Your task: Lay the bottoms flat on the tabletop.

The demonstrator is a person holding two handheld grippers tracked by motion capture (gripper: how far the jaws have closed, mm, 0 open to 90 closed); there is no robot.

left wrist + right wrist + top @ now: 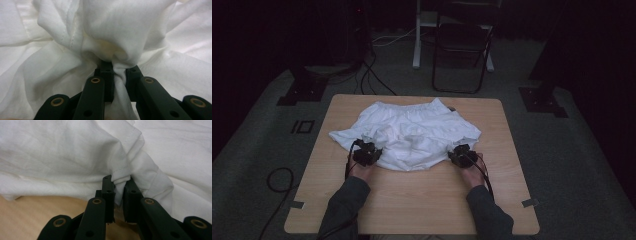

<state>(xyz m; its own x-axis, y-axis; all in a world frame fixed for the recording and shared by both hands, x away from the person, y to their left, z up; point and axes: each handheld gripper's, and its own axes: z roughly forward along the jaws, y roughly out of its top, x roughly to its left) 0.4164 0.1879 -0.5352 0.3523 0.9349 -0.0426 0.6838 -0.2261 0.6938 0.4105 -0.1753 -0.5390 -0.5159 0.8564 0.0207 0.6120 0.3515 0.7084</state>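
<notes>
Both grippers have a grab on the white shorts, but the folding has hardly begun.

The white shorts (409, 132) lie in the middle of the counter (412, 210), spread out but wrinkly, with the stretchy waist edge up at 12 o'clock and the leg ends down at 6 o'clock, near the person. The left gripper (368, 151) is at about 7 o'clock on the cloth, and its fingers (107, 75) are squeezed tight on a bunch of the white cloth. The right gripper (460, 154) is at about 5 o'clock, and its fingers (108, 188) are pinched on a hem with stitching. So the grabbing part looks done. No fold shows yet. I think what is left is to lift the near edge, bring it toward 12 o'clock, and smooth it flat.
</notes>
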